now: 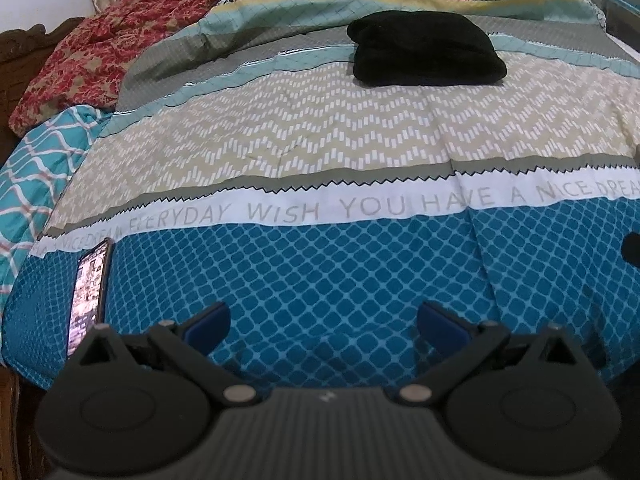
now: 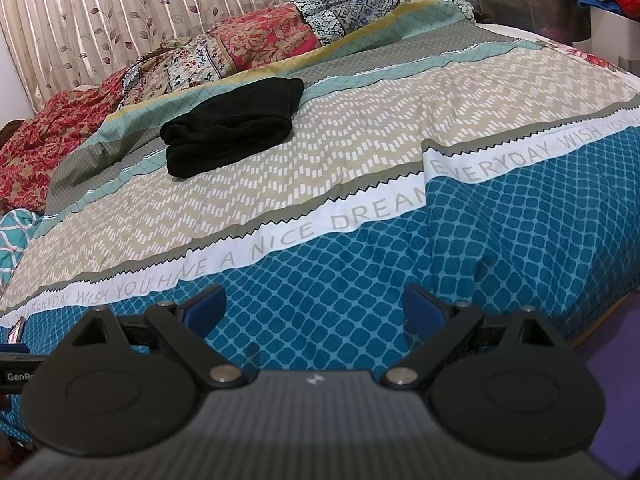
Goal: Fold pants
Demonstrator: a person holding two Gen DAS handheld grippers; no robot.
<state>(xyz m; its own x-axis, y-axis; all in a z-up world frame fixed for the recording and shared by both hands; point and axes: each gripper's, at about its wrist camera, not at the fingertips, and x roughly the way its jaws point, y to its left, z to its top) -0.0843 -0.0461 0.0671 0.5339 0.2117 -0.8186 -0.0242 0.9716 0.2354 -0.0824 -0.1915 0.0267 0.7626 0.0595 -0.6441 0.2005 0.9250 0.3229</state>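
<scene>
The left claw [image 1: 323, 322] hangs spread and empty, blue pads wide apart, low over the near edge of the bed's patterned teal-and-beige quilted cover [image 1: 320, 264]; the right claw [image 2: 314, 306] is likewise spread and empty. Both sit well apart from the black fabric pants [image 1: 426, 50], which lie as a compact folded bundle far up the bed, apparently finished and so let go. A lit smartphone [image 1: 89, 298] rests at the left edge, clear of the work.

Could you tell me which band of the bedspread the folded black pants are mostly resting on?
The folded black pants lie mostly on the beige zigzag band, not the blue lattice band near both claws.
</scene>
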